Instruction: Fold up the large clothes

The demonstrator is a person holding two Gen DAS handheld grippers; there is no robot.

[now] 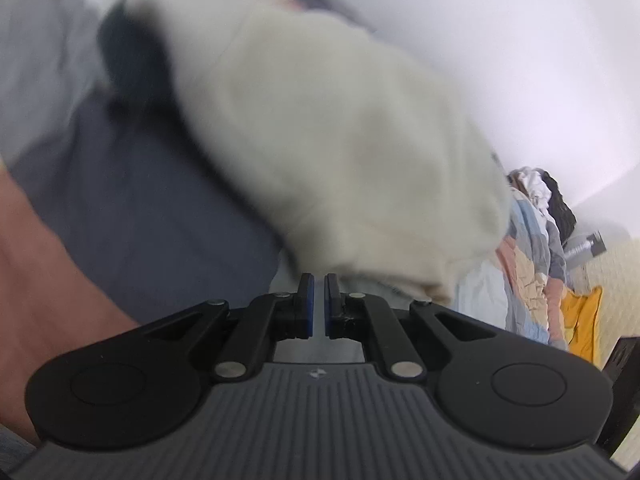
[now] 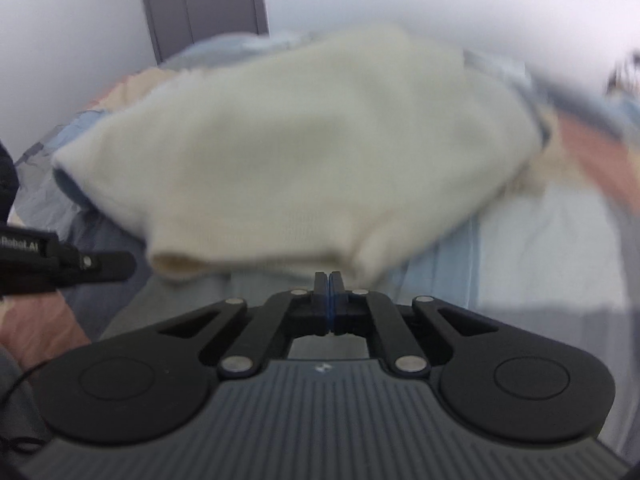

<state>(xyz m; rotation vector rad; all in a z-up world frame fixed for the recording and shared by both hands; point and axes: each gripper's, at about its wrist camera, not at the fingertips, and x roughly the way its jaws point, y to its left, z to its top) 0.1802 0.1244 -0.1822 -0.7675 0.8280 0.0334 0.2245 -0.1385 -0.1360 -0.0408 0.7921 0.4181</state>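
Note:
A cream knit garment (image 1: 320, 132) lies bunched on the bed, blurred by motion; it also fills the middle of the right wrist view (image 2: 304, 160). My left gripper (image 1: 319, 280) sits just short of the garment's near hem, its blue-padded jaws a narrow gap apart and holding nothing. My right gripper (image 2: 328, 278) is at the garment's near edge with its jaws pressed together; no cloth shows between them. The other gripper's black body (image 2: 60, 264) shows at the left of the right wrist view.
The bed carries a patchwork cover in blue, pink and cream (image 2: 560, 200). A pile of mixed clothes (image 1: 536, 248) and a yellow item (image 1: 584, 320) lie to the right. A grey door (image 2: 204, 0) stands behind the bed.

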